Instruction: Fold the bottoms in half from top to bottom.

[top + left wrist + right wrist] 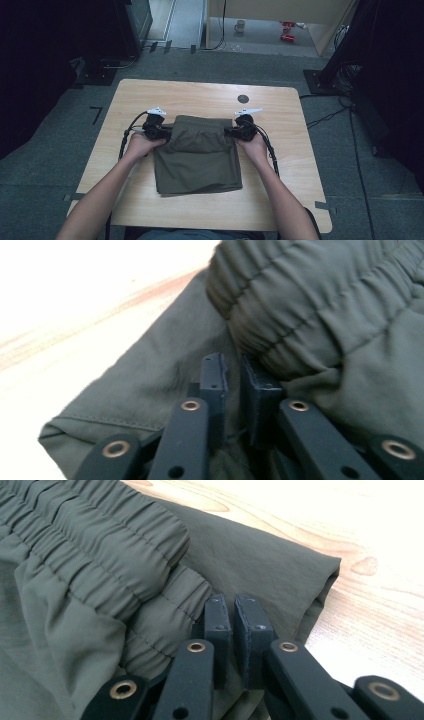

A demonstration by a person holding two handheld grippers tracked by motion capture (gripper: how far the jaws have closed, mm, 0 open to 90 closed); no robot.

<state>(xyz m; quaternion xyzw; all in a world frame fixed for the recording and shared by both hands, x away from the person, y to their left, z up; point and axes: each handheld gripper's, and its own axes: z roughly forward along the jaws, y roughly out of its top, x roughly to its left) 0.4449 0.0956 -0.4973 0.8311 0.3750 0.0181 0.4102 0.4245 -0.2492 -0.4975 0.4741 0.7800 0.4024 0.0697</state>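
Tongs: left, right each pinch shorts side edges | table bare around

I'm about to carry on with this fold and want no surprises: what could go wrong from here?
1. Each gripper, left and right, pinches the olive shorts with only its tips, near the elastic waistband; the thin fabric could slip out when lifted.
2. If one side slips first, the folded layers may skew or come undone.
3. A hard pull could drag the whole garment across the smooth wooden table instead of folding it.
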